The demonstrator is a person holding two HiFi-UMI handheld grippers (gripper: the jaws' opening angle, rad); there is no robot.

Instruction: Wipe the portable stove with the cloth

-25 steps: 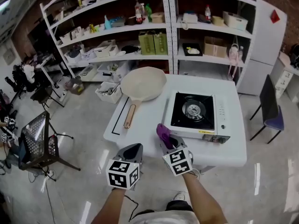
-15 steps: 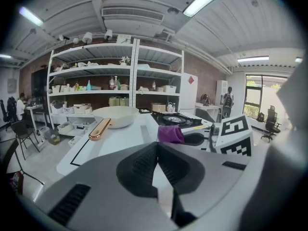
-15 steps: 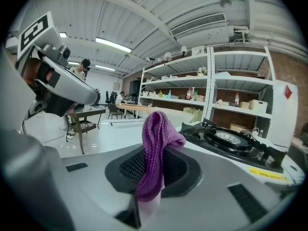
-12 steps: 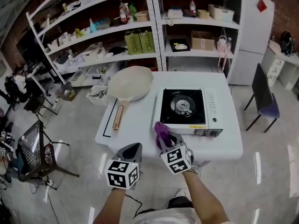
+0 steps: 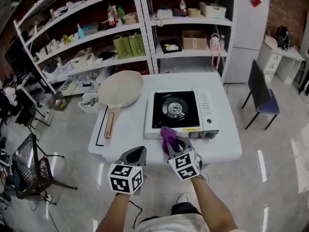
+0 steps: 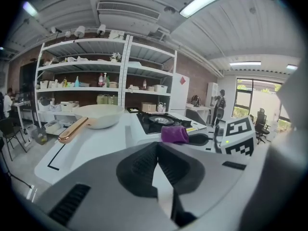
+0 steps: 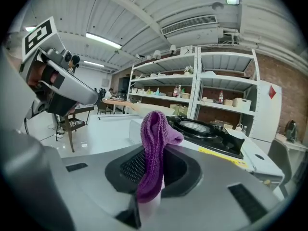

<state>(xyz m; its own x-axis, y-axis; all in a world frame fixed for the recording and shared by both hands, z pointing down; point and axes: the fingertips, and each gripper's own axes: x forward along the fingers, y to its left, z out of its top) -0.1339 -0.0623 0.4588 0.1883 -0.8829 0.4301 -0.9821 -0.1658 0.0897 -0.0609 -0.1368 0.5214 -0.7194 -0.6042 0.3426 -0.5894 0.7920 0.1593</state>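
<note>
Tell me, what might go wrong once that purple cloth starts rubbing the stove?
The purple cloth is only pinched at one fold in the right gripper, so it may slip out when rubbed. Its knit could snag on the raised burner supports. The stove sits near the front edge of the table, and the shut left gripper isn't steadying it, so it may slide.

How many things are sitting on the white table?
2: the frying pan on the left of the table, the portable stove on its right. The purple cloth is held in the right gripper.
</note>
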